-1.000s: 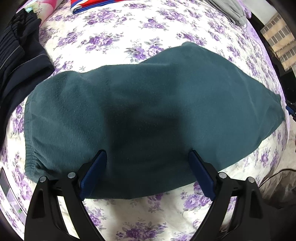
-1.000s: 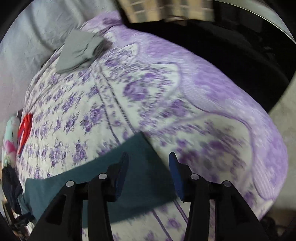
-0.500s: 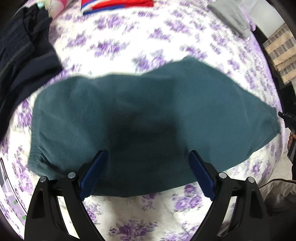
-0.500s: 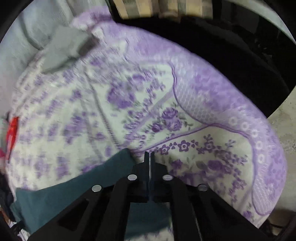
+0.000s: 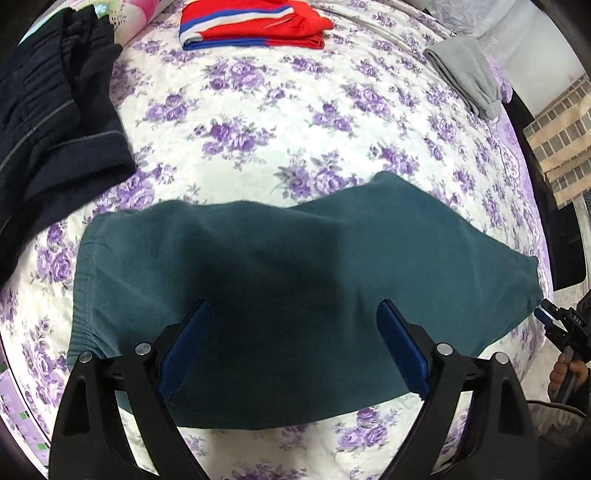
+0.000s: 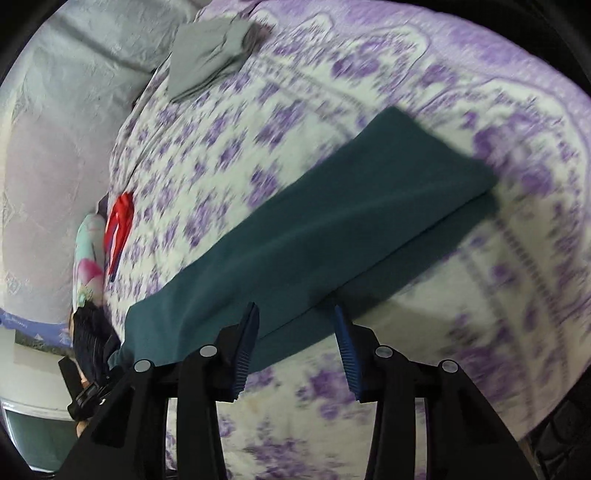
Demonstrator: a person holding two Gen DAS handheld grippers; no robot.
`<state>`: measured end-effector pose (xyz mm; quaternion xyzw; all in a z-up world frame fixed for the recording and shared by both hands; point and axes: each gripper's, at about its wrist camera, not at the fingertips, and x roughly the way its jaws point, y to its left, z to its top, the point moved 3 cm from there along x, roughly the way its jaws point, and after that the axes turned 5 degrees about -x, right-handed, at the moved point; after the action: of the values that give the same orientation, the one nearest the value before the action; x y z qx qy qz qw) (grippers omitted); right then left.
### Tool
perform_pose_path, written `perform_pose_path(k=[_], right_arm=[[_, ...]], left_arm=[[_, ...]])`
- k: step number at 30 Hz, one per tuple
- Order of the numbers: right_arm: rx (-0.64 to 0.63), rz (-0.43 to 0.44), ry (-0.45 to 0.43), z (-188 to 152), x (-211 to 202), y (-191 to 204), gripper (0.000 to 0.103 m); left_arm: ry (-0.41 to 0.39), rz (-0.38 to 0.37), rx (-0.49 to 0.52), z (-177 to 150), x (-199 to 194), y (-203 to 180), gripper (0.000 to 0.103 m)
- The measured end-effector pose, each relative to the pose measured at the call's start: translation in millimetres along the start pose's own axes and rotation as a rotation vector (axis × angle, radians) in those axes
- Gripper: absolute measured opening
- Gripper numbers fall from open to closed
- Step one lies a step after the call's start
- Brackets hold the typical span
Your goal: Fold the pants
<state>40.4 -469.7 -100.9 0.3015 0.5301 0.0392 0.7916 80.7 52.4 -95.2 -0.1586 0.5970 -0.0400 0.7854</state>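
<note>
Dark teal pants (image 5: 295,258) lie flat across the purple-flowered bedspread (image 5: 258,122), waistband at the left and leg ends at the right. My left gripper (image 5: 293,310) hovers above their middle, open wide, nothing between its blue pads. In the right wrist view the pants (image 6: 332,229) run from lower left to upper right, one leg stacked on the other with the lower one showing along the near side. My right gripper (image 6: 295,332) hangs over that near edge. Its jaws are opening and the pads press on nothing. It also shows at the pants' leg end as the right gripper (image 5: 554,321), in a hand.
A folded red garment with blue and white stripes (image 5: 255,26) lies at the back, a folded grey one (image 5: 465,70) at the back right, and dark navy clothes (image 5: 48,122) are heaped at the left. The bed's edge drops off to the right.
The right gripper, shut at the leg end half a second ago, has parted its jaws and swung over so the whole pants show. The left gripper drew back slightly, still open.
</note>
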Motion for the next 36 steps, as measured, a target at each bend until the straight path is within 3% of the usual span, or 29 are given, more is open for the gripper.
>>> perform_pose_path(k=[8, 18, 23, 27, 32, 36], right_arm=[[0.044, 0.053, 0.040, -11, 27, 25, 0.042], [0.125, 0.020, 0.076, -22, 43, 35, 0.043], [0.155, 0.016, 0.036, -20, 44, 34, 0.042], [0.204, 0.008, 0.021, -17, 49, 29, 0.035], [0.237, -0.010, -0.001, -15, 52, 27, 0.004], [0.217, 0.008, -0.033, -13, 38, 34, 0.003]], left_arm=[[0.044, -0.053, 0.000, -14, 15, 2, 0.088], [0.048, -0.085, 0.038, -22, 18, 5, 0.088], [0.056, -0.087, 0.047, -24, 18, 4, 0.090], [0.055, -0.088, 0.059, -26, 18, 3, 0.091], [0.070, -0.095, 0.068, -26, 18, 4, 0.091], [0.077, -0.101, 0.061, -25, 18, 5, 0.091]])
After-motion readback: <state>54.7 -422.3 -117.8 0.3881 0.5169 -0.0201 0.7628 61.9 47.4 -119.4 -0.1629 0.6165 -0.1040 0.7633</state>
